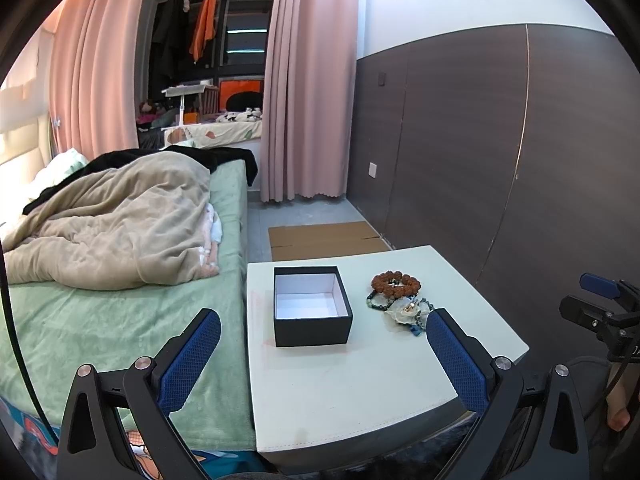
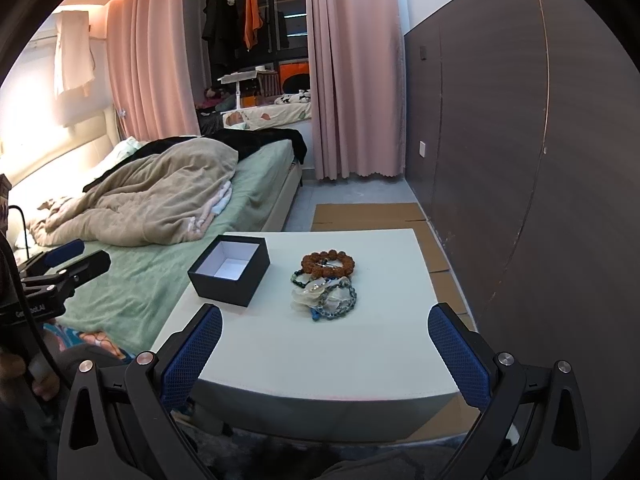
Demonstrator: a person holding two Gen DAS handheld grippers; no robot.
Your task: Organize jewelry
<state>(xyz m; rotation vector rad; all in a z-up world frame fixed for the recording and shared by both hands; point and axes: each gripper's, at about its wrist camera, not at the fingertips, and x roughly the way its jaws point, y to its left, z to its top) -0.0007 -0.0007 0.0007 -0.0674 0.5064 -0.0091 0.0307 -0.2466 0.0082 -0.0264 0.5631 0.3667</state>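
Both hand-held grippers, left [image 1: 323, 354] and right [image 2: 325, 354], gaped wide and empty; we judged nothing was packed yet, the bracelets [image 2: 326, 285] at three o'clock of the box [image 2: 230, 275] awaiting a pinch.

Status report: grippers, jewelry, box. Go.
Left gripper open, empty. Right gripper open, empty. Bracelets piled on white table, beside the black box, which is empty. Nothing blocking.

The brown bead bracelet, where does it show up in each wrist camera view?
Left wrist: the brown bead bracelet lies right of centre on the white table, at the far end of the jewelry pile.
Right wrist: it lies near centre, again at the pile's far end.
Shared landmark: the open black box stands to its left in both views.
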